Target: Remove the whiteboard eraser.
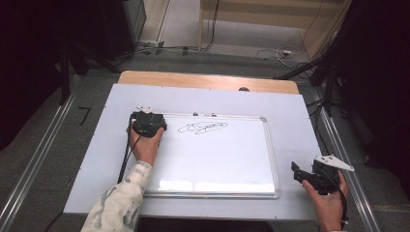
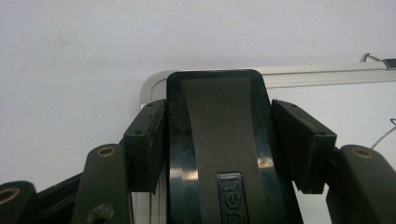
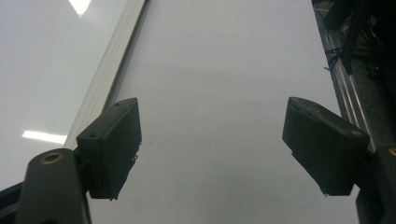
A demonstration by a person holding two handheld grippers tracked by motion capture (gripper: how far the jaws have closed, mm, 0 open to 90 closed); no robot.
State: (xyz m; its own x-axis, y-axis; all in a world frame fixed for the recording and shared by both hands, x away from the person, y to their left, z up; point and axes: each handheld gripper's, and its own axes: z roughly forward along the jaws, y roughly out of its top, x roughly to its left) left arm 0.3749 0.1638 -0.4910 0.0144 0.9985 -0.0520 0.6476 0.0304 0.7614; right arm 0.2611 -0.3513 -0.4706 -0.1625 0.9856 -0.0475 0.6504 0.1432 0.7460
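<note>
The left hand-held gripper sits at the far left corner of the whiteboard, held from the near side by the person's left hand, whose patterned sleeve comes in from the bottom edge. In the left gripper view its two black jaws are clamped on a black whiteboard eraser — the pads press against both long sides of the eraser's glossy body, whose dark grey top strip carries a small label near the bottom. The eraser lies over the board's rounded aluminium corner, with the frame's far rail running off to the right behind it.

On the whiteboard, just right of that gripper, there is a dark marker scribble, a looping oval drawn close to the far rail. The board lies flat on a white sheet covering the table, whose wooden far edge shows beyond the sheet.

The right hand-held gripper is at the near right, just off the board's right rail, held in the right hand with its grey three-cornered plate on top. Its jaws stand wide apart with nothing between them — in the right gripper view the white sheet lies under them and the whiteboard frame runs along their left.
</note>
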